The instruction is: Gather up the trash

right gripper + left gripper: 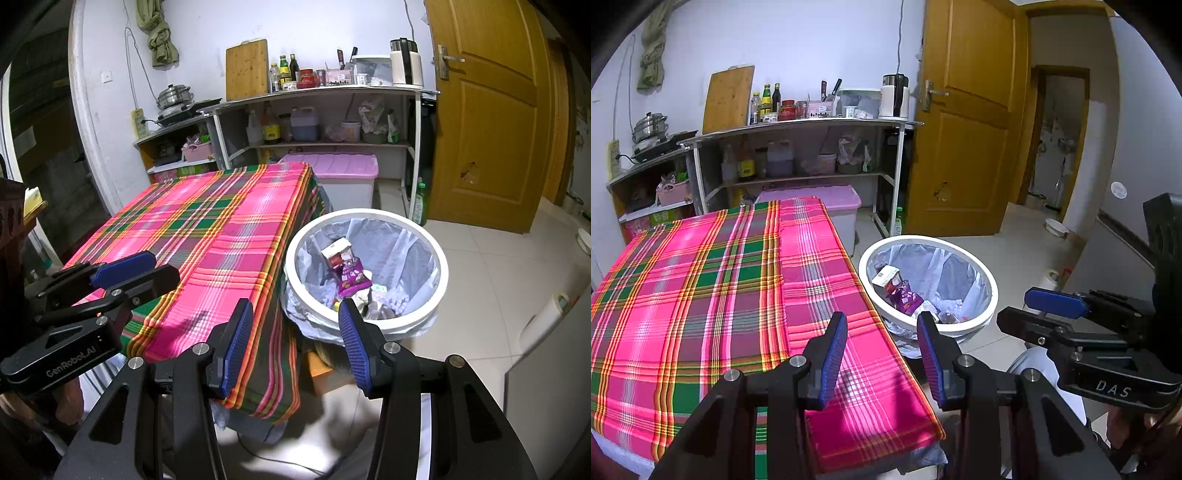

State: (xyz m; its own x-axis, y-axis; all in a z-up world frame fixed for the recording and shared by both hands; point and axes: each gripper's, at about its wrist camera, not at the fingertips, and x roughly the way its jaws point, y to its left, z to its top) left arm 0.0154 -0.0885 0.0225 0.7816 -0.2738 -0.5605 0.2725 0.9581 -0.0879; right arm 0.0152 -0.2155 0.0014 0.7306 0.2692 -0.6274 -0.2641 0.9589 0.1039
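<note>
A white round trash bin (pixel 923 240) (pixel 369 213) with a clear liner stands on the floor at the table's right edge. Inside lie a purple wrapper (pixel 905 297) (pixel 351 277), a red-and-white carton (pixel 886 277) (pixel 338 253) and other scraps. The table (pixel 701 277) (pixel 207 229) wears a pink and green plaid cloth with nothing on it. My left gripper (pixel 882 321) (pixel 164 267) hovers open over the table's near right corner, nothing between its blue pads. My right gripper (pixel 294 306) (pixel 1015 308) is open too, empty, between the table edge and the bin's near rim.
A pink-lidded storage box (pixel 827 199) (pixel 332 166) sits on the floor behind the table, under a metal shelf (pixel 798 123) (pixel 325 92) crowded with bottles and kitchenware. A wooden door (pixel 964 129) (pixel 487 110) stands at the right. A bowl (pixel 1056 227) lies on the tiled floor.
</note>
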